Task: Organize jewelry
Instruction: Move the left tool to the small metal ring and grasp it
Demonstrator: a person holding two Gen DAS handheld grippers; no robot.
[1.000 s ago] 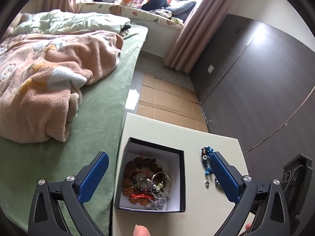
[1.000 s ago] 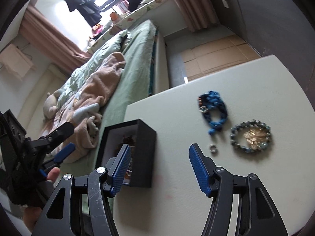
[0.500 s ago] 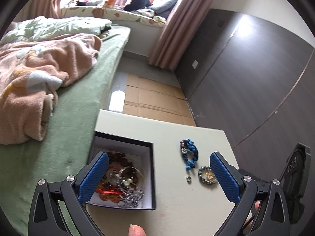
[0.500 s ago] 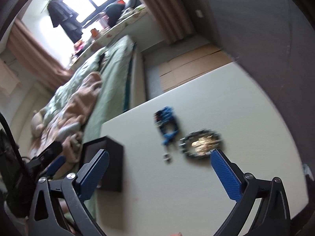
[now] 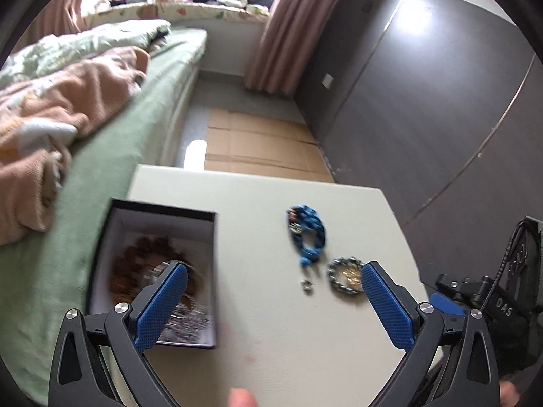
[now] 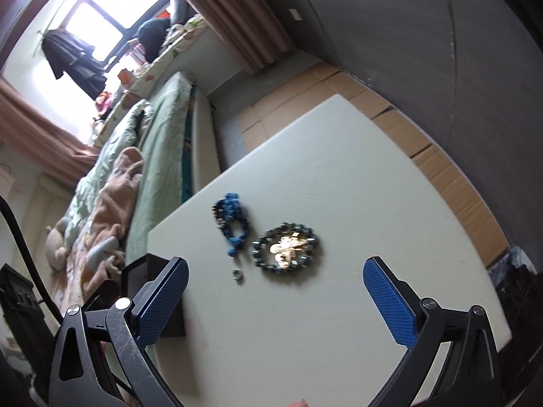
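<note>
- Midway through tidying jewelry at a bedside table (image 6: 339, 322), I hold both tongs above the pale top, each pointing down at the loose pieces.
- My right gripper (image 6: 275, 305) stands spread to its widest, nothing between the blue pads; the gray beaded bracelet (image 6: 286, 249) with a gold charm in its ring lies just ahead of it, inside the span of the jaws.
- My left gripper (image 5: 271, 305) is wide as well and empty, hanging between the black box (image 5: 159, 271) and the loose pieces.
- Three pieces remain out on the table: the blue beaded bracelet (image 6: 232, 227), the gray one touching or nearly touching its lower end, and a small silver ring (image 6: 238, 274) just below the blue one.
- The box, at the table's left edge beside the green bed (image 5: 112, 156), already holds brown beads and silvery pieces.
- By my reading, the step in hand is the reach for a loose piece, probably the gray bracelet; next I must lower the right tongs and close on the bead ring without scattering the charm inside.
- Motion blur smears the box contents, so single items there cannot be told apart.
- In the right view my own finger covers most of the box; whether the gold charm is tied to the gray bracelet is unclear.
</note>
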